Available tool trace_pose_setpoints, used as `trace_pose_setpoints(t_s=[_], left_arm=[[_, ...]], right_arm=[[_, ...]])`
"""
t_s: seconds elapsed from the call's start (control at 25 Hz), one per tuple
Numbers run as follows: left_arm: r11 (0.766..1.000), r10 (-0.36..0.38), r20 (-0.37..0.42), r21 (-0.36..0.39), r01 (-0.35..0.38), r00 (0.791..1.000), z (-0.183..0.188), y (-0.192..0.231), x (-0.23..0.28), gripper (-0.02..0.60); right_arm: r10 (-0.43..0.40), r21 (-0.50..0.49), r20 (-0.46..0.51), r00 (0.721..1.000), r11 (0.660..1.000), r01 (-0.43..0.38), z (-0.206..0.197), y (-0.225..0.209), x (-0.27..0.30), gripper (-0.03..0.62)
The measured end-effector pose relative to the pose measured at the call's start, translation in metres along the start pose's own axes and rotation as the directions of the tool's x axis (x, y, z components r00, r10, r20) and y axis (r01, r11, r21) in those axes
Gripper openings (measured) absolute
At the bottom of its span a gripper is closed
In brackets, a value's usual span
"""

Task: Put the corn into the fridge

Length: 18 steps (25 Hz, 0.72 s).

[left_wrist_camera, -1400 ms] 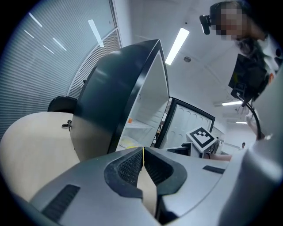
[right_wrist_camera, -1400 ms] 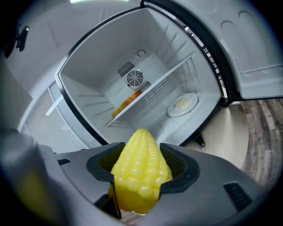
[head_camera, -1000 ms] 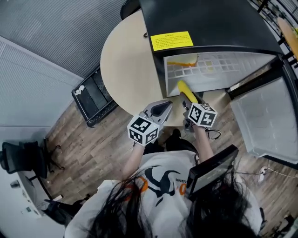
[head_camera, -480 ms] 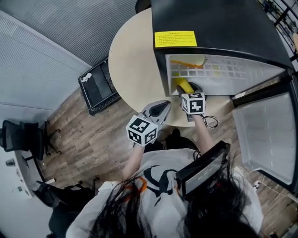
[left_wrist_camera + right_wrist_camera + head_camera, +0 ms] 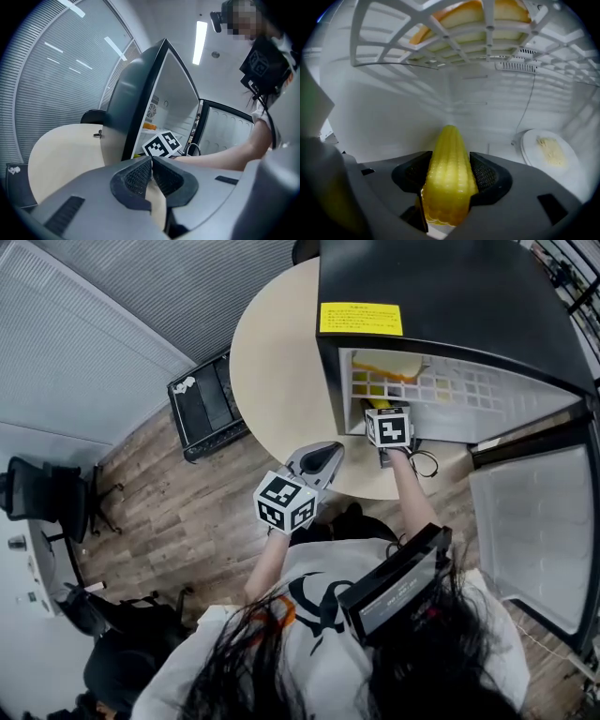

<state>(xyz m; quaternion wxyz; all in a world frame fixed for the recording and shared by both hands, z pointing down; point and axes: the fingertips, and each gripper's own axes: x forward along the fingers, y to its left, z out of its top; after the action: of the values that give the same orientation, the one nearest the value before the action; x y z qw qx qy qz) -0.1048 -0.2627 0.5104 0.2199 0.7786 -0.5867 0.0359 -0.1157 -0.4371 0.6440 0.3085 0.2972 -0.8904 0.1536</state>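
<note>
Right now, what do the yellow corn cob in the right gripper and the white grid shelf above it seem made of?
Yellow corn cob: probably a plastic or rubber replica; kernels look uniform, smooth and waxy-glossy. White grid shelf: likely moulded plastic, matte; the bars are broad and flat with thickened joints, though coated wire is possible.

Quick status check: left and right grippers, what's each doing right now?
Left gripper: closed, nothing between its fingers.
Right gripper: closed on the corn, inside the fridge.
</note>
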Motion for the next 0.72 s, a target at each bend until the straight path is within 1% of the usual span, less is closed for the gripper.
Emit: trace_pose_setpoints(t_s=[0.08,0.16,0.32,0.44,0.52,0.6,0.72], left_arm=[[1.0,0.004,-0.002,0.0,-0.004,1.0,0.0,-0.001,-0.001,0.015],[1.0,0.01,-0.006,0.0,-0.01,1.0,-0.001,0.0,-0.003,0.015],[1.0,0.014,-0.012,0.004,-0.014,1.0,-0.002,0.0,-0.003,0.015],[1.0,0.009,-0.012,0.004,-0.009,1.0,-0.002,-0.003,-0.003,0.015],[1.0,0.008,-0.012,0.003,-0.008,1.0,-0.002,-0.003,-0.004,0.015],[1.0,0.01,-0.014,0.003,-0.01,1.0,-0.003,-0.002,-0.005,0.015],[1.0,0.013,-0.013,0.0,-0.013,1.0,-0.003,-0.002,-0.006,0.015]], right_arm=[[-0.011,-0.007,0.006,1.0,1.0,0.011,0.003,-0.002,0.004,0.255],[-0.02,-0.015,-0.01,1.0,1.0,0.02,0.003,-0.001,0.008,0.256],[-0.041,-0.083,-0.064,0.997,0.996,0.036,0.0,0.006,0.009,0.257],[-0.053,-0.038,-0.038,0.998,0.998,0.051,-0.001,0.004,0.006,0.287],[-0.043,0.003,-0.019,0.999,0.999,0.043,0.001,0.002,0.002,0.298],[-0.027,0.036,-0.005,1.0,0.999,0.028,0.001,0.001,-0.003,0.299],[-0.04,0.063,0.042,0.998,0.997,0.037,0.004,-0.002,-0.023,0.299]])
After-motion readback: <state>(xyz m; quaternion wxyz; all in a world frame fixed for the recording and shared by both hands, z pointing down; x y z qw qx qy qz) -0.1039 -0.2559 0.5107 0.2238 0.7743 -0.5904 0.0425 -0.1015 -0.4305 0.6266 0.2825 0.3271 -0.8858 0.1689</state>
